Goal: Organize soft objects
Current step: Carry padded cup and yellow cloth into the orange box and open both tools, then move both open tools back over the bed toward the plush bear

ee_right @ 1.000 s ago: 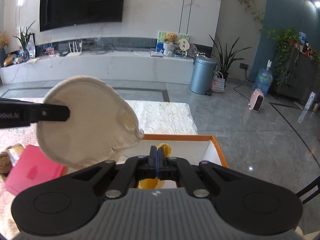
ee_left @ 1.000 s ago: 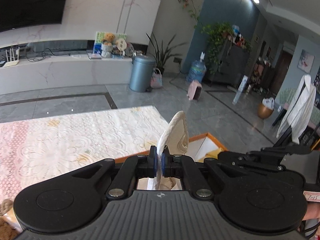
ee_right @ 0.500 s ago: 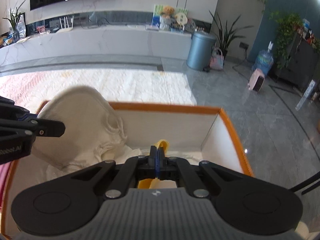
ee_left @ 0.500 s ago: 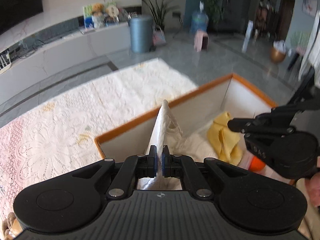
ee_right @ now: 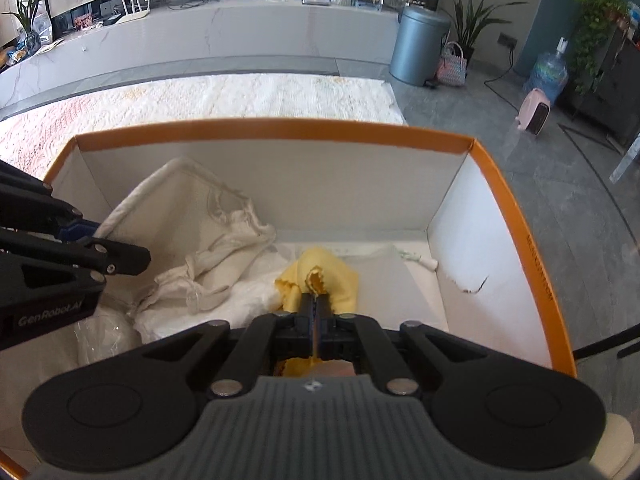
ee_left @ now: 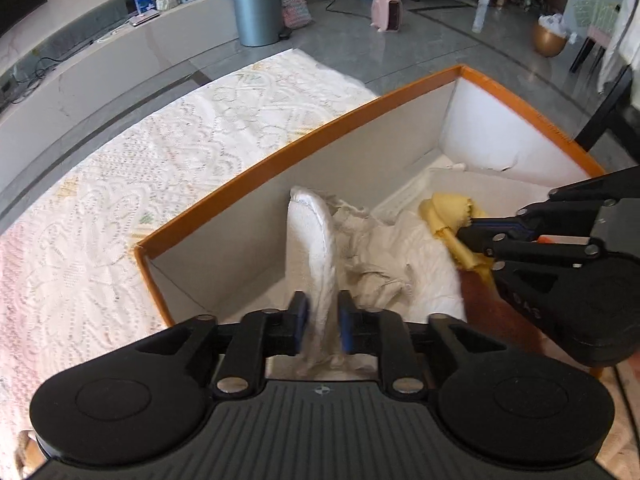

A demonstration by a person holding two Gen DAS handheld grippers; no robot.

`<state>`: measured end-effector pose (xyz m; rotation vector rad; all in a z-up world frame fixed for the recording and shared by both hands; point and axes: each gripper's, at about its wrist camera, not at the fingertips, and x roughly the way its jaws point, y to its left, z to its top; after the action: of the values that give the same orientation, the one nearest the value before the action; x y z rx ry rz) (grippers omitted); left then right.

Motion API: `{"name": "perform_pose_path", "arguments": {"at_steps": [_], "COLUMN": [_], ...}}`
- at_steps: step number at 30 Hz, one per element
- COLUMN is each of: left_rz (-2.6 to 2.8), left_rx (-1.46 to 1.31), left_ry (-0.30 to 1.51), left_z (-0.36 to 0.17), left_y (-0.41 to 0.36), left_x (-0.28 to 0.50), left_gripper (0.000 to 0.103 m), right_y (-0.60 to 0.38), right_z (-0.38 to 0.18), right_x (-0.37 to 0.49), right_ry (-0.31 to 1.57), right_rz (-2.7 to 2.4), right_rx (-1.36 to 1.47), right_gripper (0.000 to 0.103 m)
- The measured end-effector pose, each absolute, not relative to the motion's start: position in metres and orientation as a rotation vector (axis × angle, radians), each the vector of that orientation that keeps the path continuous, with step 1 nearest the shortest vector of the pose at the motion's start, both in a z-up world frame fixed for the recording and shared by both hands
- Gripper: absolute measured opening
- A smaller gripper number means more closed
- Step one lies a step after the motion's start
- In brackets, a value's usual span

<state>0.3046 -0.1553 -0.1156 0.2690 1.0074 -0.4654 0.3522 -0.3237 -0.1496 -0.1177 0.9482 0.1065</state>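
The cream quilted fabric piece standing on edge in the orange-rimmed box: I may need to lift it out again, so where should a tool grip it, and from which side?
Grip the cream quilted fabric piece by its stitched upper rim, coming from above. It stands on edge, leaning against the wall of the orange-rimmed box, so that thin rim is probably the freest part. The left tool has just been opening around its lower edge.

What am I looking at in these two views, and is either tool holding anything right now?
Each view comes from a camera on a hand-held two-finger tool, looking along its fingers. Both tools are over an orange-rimmed box standing on a lace cloth. The left tool has just been opening; the cream fabric piece sits between its pads, which no longer press it. The right tool is shut on a yellow cloth. White fabrics lie underneath.
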Motion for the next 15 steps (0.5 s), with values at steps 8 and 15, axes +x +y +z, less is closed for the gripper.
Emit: {"name": "perform_pose_path", "arguments": {"at_steps": [8, 15], "left_rz": [-0.466, -0.469], "left_rx": [0.202, 0.122], "left_ry": [0.939, 0.857], "left_z": [-0.089, -0.062], "left_y": [-0.143, -0.125], "left_x": [0.287, 0.27], "left_gripper": [0.066, 0.071], "right_y": [-0.321, -0.316], "right_z": [-0.132, -0.109], "right_x": [0.341, 0.318], "right_ry": [0.901, 0.842], "right_rz": [0.099, 0.067], "right_rx": [-0.151, -0.16], "right_gripper": [0.039, 0.064]}}
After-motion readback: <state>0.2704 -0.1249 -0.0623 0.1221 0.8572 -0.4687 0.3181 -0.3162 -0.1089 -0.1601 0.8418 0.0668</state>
